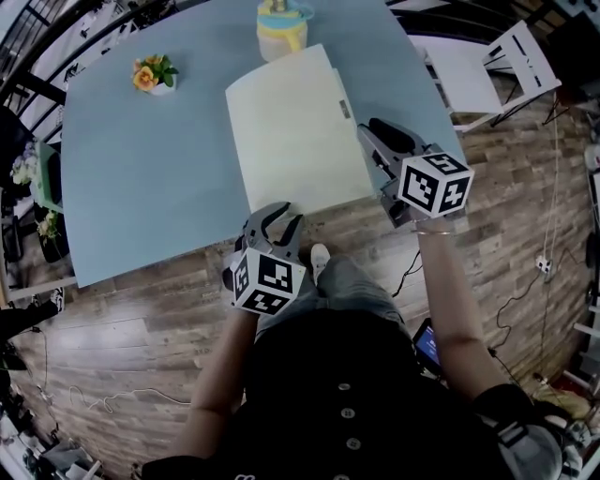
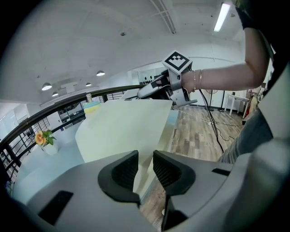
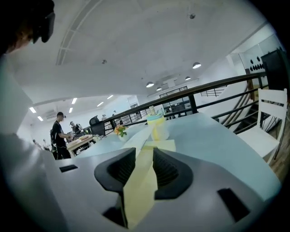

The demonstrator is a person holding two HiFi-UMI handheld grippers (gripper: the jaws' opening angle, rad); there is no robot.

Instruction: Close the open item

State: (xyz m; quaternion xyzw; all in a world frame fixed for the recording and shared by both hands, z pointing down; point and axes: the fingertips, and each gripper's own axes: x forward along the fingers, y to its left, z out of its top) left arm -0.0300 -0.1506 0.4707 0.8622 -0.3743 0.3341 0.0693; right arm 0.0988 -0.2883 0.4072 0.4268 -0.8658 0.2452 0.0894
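Observation:
A pale yellow folder lies shut and flat on the blue table, its near right corner jutting past the table's front edge. My left gripper is at the folder's near edge. In the left gripper view its jaws stand apart with the folder's edge in the gap and no pad pressing on it. My right gripper lies along the folder's right edge. In its own view the right gripper is open, with a strip of the folder showing between the pads.
A yellow lidded cup stands just beyond the folder's far edge. A small pot of flowers sits at the table's far left. A white chair stands on the wooden floor at the right. A railing runs behind the table.

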